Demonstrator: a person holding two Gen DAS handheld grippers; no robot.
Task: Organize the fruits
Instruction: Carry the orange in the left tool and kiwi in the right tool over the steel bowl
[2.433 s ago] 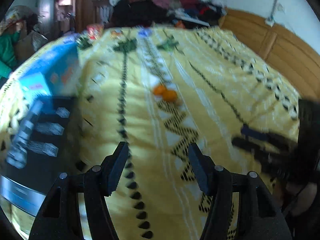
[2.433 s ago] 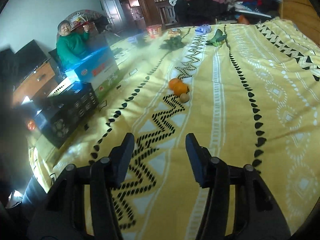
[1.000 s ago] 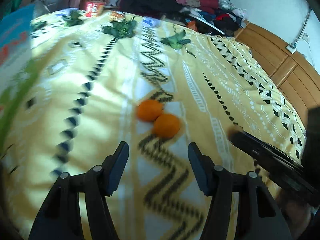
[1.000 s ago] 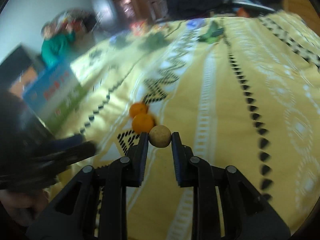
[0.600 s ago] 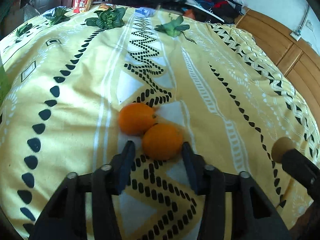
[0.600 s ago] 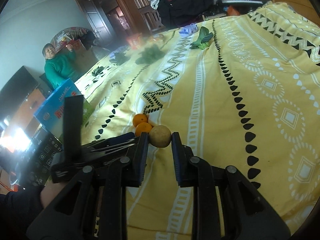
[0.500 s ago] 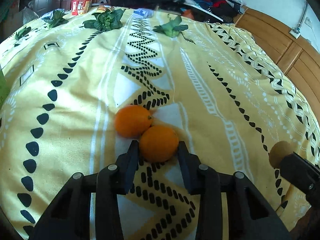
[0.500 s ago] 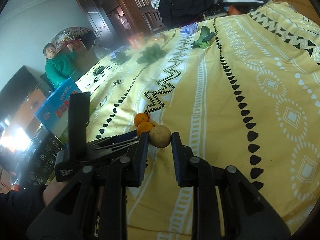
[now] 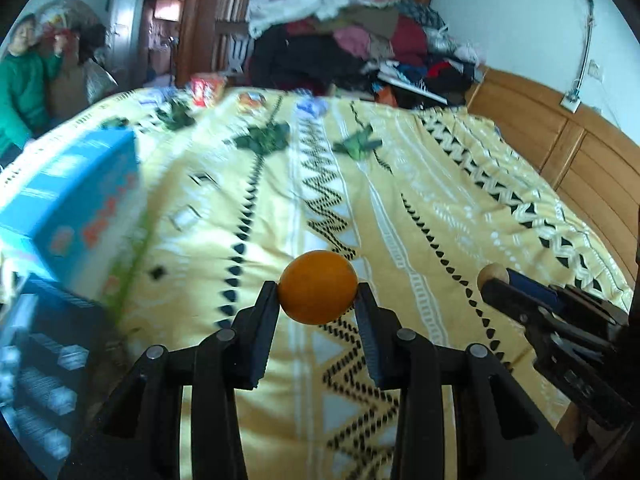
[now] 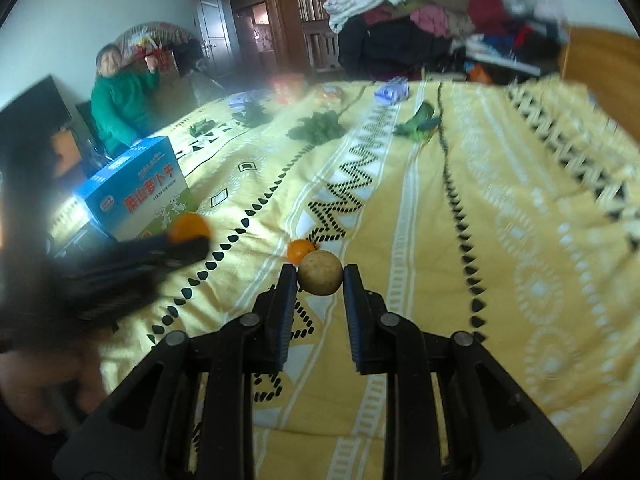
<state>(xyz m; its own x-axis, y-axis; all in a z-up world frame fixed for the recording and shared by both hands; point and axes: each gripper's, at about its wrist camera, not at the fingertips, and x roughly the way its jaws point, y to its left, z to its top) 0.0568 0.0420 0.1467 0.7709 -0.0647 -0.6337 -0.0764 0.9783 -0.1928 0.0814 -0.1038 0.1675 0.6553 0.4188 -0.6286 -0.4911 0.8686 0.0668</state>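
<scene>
The left gripper (image 9: 318,298) clamps a round orange fruit (image 9: 318,287); the right gripper (image 10: 320,278) clamps a small tan, possibly longan-like fruit (image 10: 320,278) above the yellow patterned bedspread (image 10: 500,240)

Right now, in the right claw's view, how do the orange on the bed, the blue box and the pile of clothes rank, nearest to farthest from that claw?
1. Orange, on the bedspread just beyond the tips, slightly left.
2. Blue box, farther off at the left edge of the bed.
3. Pile of clothes, past the bed's far end.
</scene>
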